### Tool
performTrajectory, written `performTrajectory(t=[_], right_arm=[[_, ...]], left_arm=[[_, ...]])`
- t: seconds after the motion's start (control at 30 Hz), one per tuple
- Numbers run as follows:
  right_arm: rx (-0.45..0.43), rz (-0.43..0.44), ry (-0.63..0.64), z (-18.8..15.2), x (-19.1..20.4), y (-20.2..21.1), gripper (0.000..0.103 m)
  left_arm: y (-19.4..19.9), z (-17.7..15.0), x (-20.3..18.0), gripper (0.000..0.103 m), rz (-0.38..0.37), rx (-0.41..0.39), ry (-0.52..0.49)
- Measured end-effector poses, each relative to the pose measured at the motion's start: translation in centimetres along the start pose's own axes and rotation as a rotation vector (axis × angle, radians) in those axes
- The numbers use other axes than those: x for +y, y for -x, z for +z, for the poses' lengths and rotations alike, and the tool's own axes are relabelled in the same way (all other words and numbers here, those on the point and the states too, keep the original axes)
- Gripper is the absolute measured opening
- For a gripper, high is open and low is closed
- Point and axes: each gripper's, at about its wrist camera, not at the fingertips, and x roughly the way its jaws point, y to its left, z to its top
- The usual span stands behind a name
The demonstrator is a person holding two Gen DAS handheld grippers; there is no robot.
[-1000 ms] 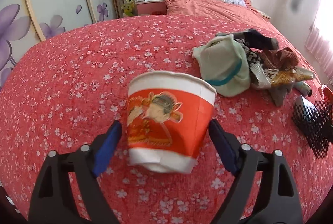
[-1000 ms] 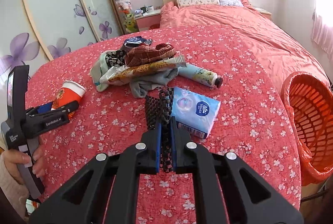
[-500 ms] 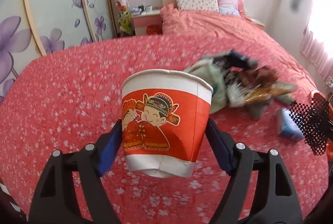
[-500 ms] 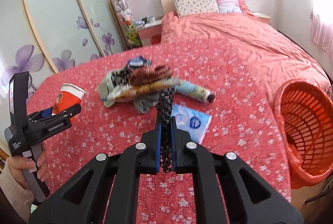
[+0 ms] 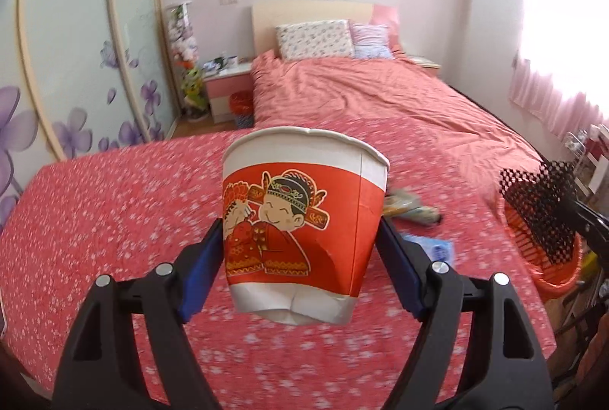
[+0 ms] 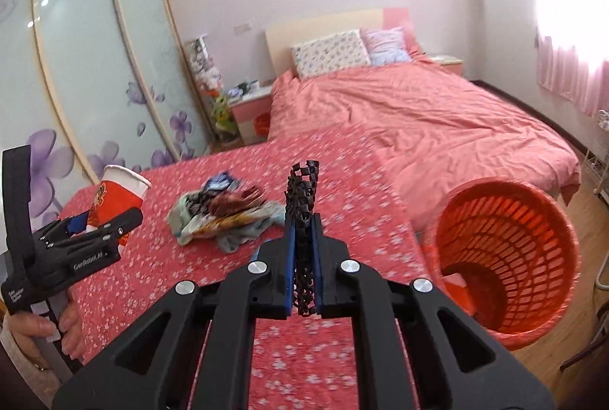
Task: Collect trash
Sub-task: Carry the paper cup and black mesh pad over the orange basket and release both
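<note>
A red-and-white paper cup point(image 5: 304, 219) with a cartoon figure hangs upright above the red floral tablecloth point(image 5: 114, 219), and my left gripper point(image 5: 300, 231) is shut on its sides. The same cup point(image 6: 118, 193) and left gripper point(image 6: 99, 235) show at the left of the right wrist view, held by a hand point(image 6: 49, 330). My right gripper point(image 6: 304, 231) is shut on a strip of black mesh point(image 6: 302, 189), which sticks up between its pads. That mesh point(image 5: 536, 208) also shows at the right of the left wrist view, in front of the orange basket point(image 5: 552, 273).
The orange slatted basket point(image 6: 506, 257) stands on the floor off the table's right edge, its mouth facing me. A pile of wrappers and cloth point(image 6: 224, 212) lies mid-table, with a blue tissue pack point(image 5: 434, 248) nearby. A pink bed point(image 6: 418, 113) lies beyond.
The left gripper closed on the cup and lifted it off the cloth. The right gripper rose with the mesh and swung right, so the basket now looms larger.
</note>
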Motion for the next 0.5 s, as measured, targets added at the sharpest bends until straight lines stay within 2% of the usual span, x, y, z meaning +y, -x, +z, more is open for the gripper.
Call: performTrajectory(t=[0.2, 0.5], right_arm=[[-0.053, -0.058, -0.025, 0.5, -2.6, 1.9, 0.008], [-0.087, -0.147, -0.072, 0.2, -7.4, 3.4, 0.008]], left_arm=[[1.0, 0.7, -4.1, 0.076, -0.06, -0.027, -0.044], [1.0, 1.7, -11.6, 0.076, -0.188, -0.039, -0.109]])
